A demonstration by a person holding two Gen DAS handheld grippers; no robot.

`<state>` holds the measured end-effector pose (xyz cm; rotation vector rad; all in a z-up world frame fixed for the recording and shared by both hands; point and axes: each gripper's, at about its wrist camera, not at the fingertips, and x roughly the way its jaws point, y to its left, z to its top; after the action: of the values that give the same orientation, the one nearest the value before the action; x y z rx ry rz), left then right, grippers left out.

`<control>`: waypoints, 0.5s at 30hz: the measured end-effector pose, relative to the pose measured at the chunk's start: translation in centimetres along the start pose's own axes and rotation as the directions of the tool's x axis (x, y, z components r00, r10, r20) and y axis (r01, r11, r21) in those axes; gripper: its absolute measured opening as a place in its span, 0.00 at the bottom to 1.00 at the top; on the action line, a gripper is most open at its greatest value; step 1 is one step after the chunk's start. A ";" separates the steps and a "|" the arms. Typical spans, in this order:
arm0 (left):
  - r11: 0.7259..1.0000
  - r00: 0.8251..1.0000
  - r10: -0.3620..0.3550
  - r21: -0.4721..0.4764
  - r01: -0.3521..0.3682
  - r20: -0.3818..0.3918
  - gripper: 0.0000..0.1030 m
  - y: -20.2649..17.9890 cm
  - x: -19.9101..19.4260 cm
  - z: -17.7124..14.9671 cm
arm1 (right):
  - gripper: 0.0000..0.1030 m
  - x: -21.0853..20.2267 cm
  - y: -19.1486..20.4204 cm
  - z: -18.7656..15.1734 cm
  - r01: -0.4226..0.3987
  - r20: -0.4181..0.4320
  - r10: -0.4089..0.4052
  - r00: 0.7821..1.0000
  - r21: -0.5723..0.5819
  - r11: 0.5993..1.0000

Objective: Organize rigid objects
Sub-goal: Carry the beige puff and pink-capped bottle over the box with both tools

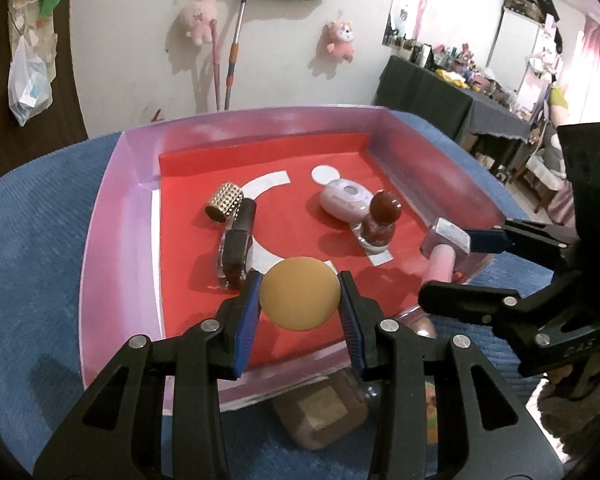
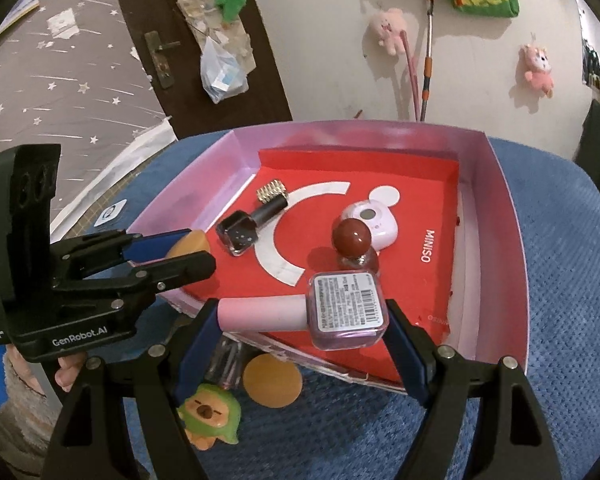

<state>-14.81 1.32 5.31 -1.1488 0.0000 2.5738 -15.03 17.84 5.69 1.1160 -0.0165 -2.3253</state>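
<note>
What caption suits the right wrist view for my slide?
Right tool carries a pink nail polish bottle sideways over the pink tray.

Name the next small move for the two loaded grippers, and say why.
Probably lower both and release: the left gripper holds the tan disc and the right gripper the pink polish bottle, both already over the red-lined tray.
</note>
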 end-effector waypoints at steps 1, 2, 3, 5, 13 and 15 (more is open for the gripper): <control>1.000 1.000 0.004 -0.001 -0.004 -0.009 0.35 0.1 0.4 0.0 | 0.78 0.2 -0.2 0.1 0.001 -0.006 -0.001 1.000 0.005 1.000; 1.000 1.000 0.005 -0.001 -0.005 -0.014 0.35 0.2 0.6 0.0 | 0.78 0.5 -0.3 0.1 0.001 -0.011 -0.001 1.000 0.010 1.000; 1.000 1.000 0.008 -0.003 -0.009 -0.022 0.35 0.3 0.9 0.1 | 0.78 0.7 -0.5 0.2 0.001 -0.016 -0.001 1.000 0.015 1.000; 1.000 0.999 0.011 -0.008 -0.012 -0.034 0.35 0.5 1.5 0.0 | 0.78 1.2 -0.8 0.2 0.002 -0.025 -0.001 1.000 0.022 1.000; 0.999 0.997 0.029 -0.018 -0.030 -0.070 0.34 1.2 3.3 -0.2 | 0.78 2.6 -1.1 0.4 0.016 -0.047 -0.015 0.999 0.024 1.000; 0.999 0.997 0.031 -0.024 -0.033 -0.077 0.35 1.5 3.6 -0.2 | 0.78 2.9 -1.2 0.5 0.022 -0.051 -0.021 0.998 0.024 0.999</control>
<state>-17.35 0.96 2.34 -1.2662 0.0033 2.5630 -17.40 17.34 3.68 1.1927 -0.0147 -2.3210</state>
